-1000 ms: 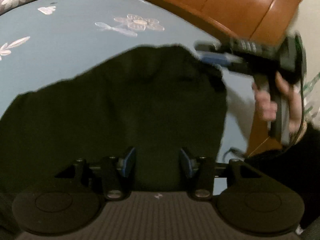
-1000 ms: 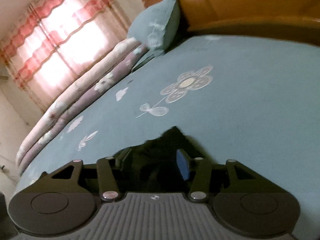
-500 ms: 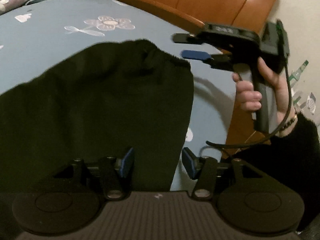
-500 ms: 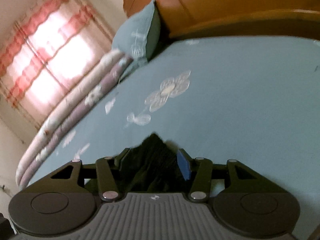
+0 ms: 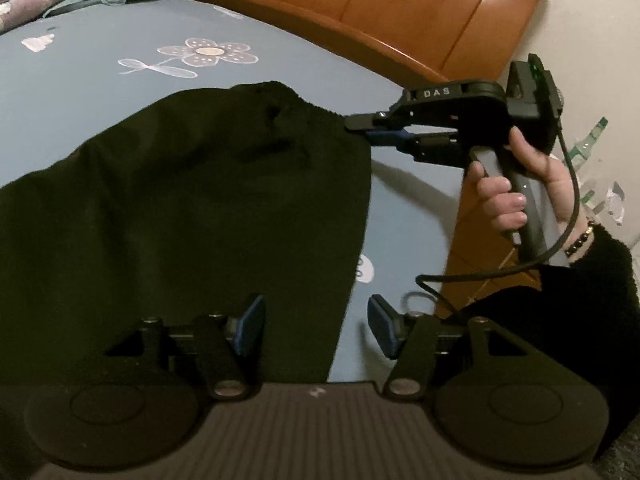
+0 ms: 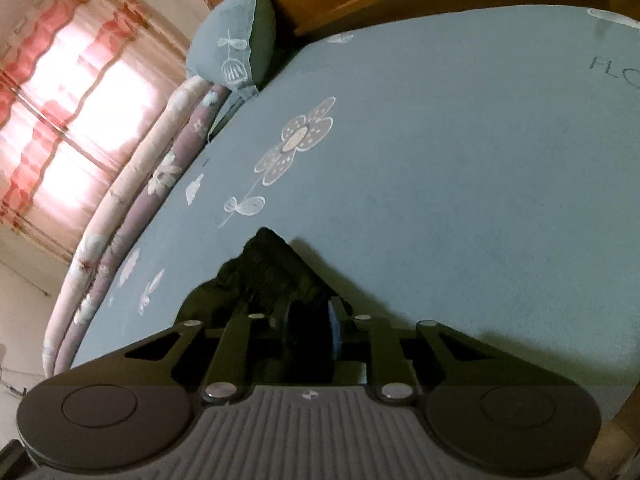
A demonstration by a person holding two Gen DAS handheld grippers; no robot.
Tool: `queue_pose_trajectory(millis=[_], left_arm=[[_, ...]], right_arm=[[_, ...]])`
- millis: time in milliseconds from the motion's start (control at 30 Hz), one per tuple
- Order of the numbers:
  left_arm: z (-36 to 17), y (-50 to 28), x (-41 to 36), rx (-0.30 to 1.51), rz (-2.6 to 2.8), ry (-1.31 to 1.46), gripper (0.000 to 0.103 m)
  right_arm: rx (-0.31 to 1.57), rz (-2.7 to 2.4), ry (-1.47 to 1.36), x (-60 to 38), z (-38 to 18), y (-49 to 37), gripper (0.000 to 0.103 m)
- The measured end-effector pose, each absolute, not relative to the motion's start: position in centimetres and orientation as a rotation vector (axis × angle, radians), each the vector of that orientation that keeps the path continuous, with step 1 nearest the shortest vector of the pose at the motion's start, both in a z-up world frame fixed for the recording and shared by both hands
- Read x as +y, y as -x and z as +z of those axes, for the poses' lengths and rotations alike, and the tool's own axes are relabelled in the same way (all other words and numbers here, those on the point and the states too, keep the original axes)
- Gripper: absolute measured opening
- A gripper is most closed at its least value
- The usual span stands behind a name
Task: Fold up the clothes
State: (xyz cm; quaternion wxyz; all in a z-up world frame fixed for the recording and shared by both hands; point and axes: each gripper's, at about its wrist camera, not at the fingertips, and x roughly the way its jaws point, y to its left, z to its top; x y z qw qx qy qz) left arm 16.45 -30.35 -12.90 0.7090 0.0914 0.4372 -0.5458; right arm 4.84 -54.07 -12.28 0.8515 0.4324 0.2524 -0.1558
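My right gripper was closing on the black garment's corner; my left gripper gaped, opening, empty — fold could begin.

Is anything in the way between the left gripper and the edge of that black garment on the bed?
Nothing visible. The left gripper has its jaws opening right over the black garment's near edge, with only cloth and blue bedsheet between its fingers. The right gripper is closing on the garment's far corner, off to the side.
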Motion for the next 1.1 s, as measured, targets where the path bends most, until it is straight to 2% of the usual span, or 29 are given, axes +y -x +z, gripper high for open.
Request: queue_pose_trajectory(millis=[67,133,300,400,767,900,1100], left_arm=[[-13.3,-16.6,-30.1,0.99,-1.21,-0.184,0.057],[-13.1,-16.6,-29.7,1.012,-1.214,-0.17,0.057],[-11.1,-16.8,-28.4,0.952,-1.196,-0.176,0.058],[-10.5,-17.1,-27.2,0.944,-1.149,-0.185,0.063],[-12.5,-16.3,-22.5,1.06,-1.001,-0.189,0.064],[-11.5,-15.7,-20.7,1.125,-0.952,-0.181,0.064],[-10.3,-15.2,-19.2,1.074,-0.915,-0.176,0.066]], right_arm=[[0.564,-0.364,-0.899,-54.0,-12.5,-4.9,0.02],[0.574,-0.401,-0.88,-53.7,-12.4,-4.9,0.026],[0.435,-0.407,-0.725,-51.4,-9.6,-4.3,0.027],[0.396,-0.298,-0.666,-49.6,-8.6,-4.9,0.042],[0.708,-0.203,-0.469,-44.2,-11.5,-10.8,0.043],[0.708,-0.207,-0.466,-43.9,-11.4,-11.0,0.05],[0.714,-0.237,-0.412,-42.9,-11.3,-11.7,0.053]])
